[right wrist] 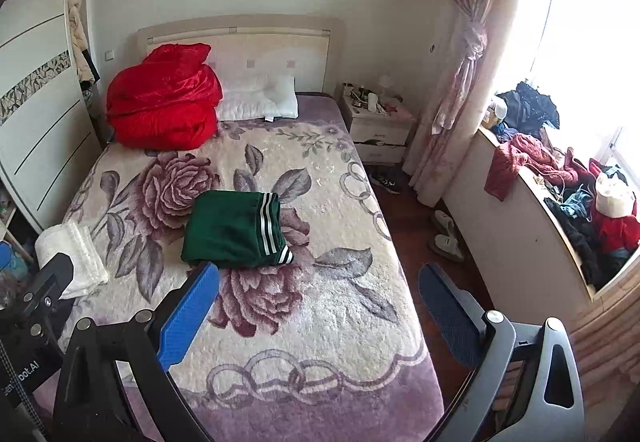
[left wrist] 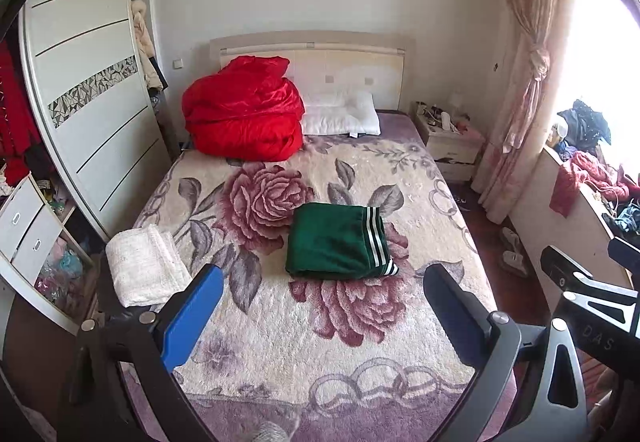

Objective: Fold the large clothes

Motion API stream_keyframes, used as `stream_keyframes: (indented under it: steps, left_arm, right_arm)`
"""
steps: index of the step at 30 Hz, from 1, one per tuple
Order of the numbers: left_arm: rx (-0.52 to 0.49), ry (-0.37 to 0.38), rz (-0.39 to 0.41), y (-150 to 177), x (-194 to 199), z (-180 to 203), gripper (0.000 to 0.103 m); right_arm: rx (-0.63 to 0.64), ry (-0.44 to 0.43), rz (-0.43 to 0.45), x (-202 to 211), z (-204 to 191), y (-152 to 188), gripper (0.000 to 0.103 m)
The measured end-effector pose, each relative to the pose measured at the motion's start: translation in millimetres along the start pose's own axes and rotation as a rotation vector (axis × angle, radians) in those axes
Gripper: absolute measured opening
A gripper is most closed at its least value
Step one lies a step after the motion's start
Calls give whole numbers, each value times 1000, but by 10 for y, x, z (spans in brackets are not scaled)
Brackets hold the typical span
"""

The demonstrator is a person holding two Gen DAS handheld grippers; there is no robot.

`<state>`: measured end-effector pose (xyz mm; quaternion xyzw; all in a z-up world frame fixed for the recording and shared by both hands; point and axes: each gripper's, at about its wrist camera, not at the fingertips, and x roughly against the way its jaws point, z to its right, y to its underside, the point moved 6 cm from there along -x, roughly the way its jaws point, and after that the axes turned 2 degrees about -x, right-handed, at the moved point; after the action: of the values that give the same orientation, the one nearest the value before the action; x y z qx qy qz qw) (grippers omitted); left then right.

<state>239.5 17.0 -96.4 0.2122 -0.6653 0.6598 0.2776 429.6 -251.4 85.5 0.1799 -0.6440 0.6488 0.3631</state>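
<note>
A green garment with white stripes (left wrist: 340,242) (right wrist: 236,230) lies folded into a neat rectangle in the middle of the bed, on the flowered blanket (left wrist: 304,326) (right wrist: 332,306). A folded white towel-like cloth (left wrist: 144,266) (right wrist: 74,258) rests at the bed's left edge. My left gripper (left wrist: 322,278) hangs open above the foot of the bed, short of the green garment, with nothing between its blue pads. My right gripper (right wrist: 320,274) is open too, held high over the bed's right side. Neither gripper touches any cloth.
A red quilt bundle (left wrist: 244,113) (right wrist: 164,97) and white pillow (left wrist: 340,113) (right wrist: 260,101) sit by the headboard. A white wardrobe (left wrist: 88,101) stands at left, a nightstand (left wrist: 450,141) and curtain at right. A ledge piled with clothes (right wrist: 560,193) runs under the window; slippers (right wrist: 444,238) lie on the floor.
</note>
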Motion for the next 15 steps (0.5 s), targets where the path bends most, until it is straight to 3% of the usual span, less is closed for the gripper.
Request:
stream_keyframes:
  steps: [15]
  left_arm:
    - [18,-51,46,29,548,-148,103]
  right_arm:
    - [18,-50,67,1028,149,133,102]
